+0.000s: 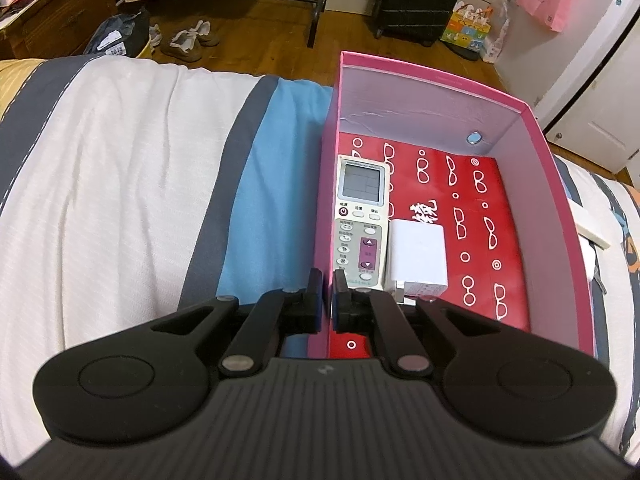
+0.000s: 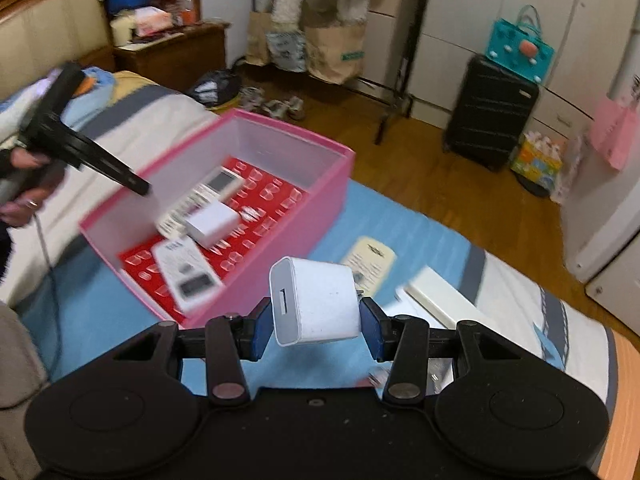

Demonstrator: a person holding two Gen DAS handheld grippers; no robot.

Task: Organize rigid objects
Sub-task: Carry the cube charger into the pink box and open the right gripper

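We hold a white USB charger block (image 2: pixel 316 302) in the right tongs (image 2: pixel 316 320), the two blue pads (image 2: pixel 260 330) pinching its opposite flat sides, so it hangs clear above the blue stripe of the bed (image 2: pixel 100 308), just beside the near wall of the pink box (image 2: pixel 280 232). We judge the block light, stiff and smooth-shelled; its flat parallel faces are the right place to take it, and the pads should stay off the end with the USB slot and off the prong end, where the plastic gives less bearing and it could twist out. The grip sits low on the block, so a quick swing might tip it. The left tongs (image 1: pixel 328 300) are pressed together and straddle the left wall of the pink box, pinching that thin wall to steady it. Inside the box, on the red card printed with spectacles, lie an air-conditioner remote (image 1: pixel 360 220) against the left wall, a second white charger (image 1: pixel 416 258) touching its side, and, in the right wrist view, another white remote (image 2: pixel 188 276) toward the near corner. Outside the box, a cream remote (image 2: pixel 368 258) rests on the bed beyond the held charger.
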